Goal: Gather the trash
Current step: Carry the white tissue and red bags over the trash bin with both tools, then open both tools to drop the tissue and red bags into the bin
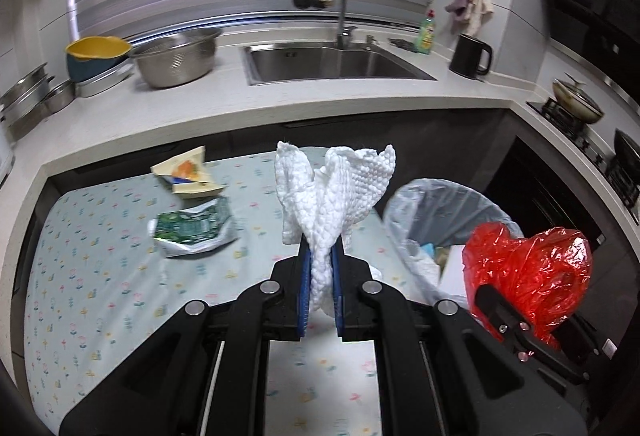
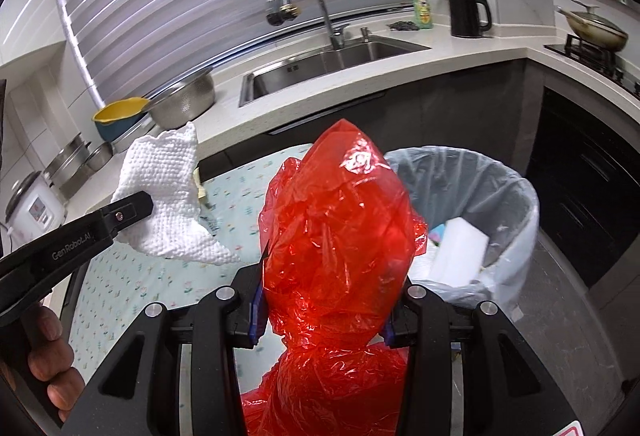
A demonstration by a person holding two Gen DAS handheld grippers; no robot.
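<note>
Two tools hovered above the patterned counter (image 1: 100, 256), near a lined trash bin (image 2: 516, 195) already holding white scraps. The right tool (image 2: 324, 312) was clamped on a crumpled red plastic bag (image 2: 340, 220); the left tool (image 1: 322, 276) pinched a white paper towel (image 1: 332, 187). A green wrapper (image 1: 192, 228) and a torn yellow carton (image 1: 188, 175) lay on the counter.

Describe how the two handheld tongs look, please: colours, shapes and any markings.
The left tongs and right tongs are matte black, with angular linkage arms joined by round silver pins. Their fingers carry blue pads. The left one bears pale "GenRobot.AI" lettering on its side. A bare hand grips it; no cables show.
</note>
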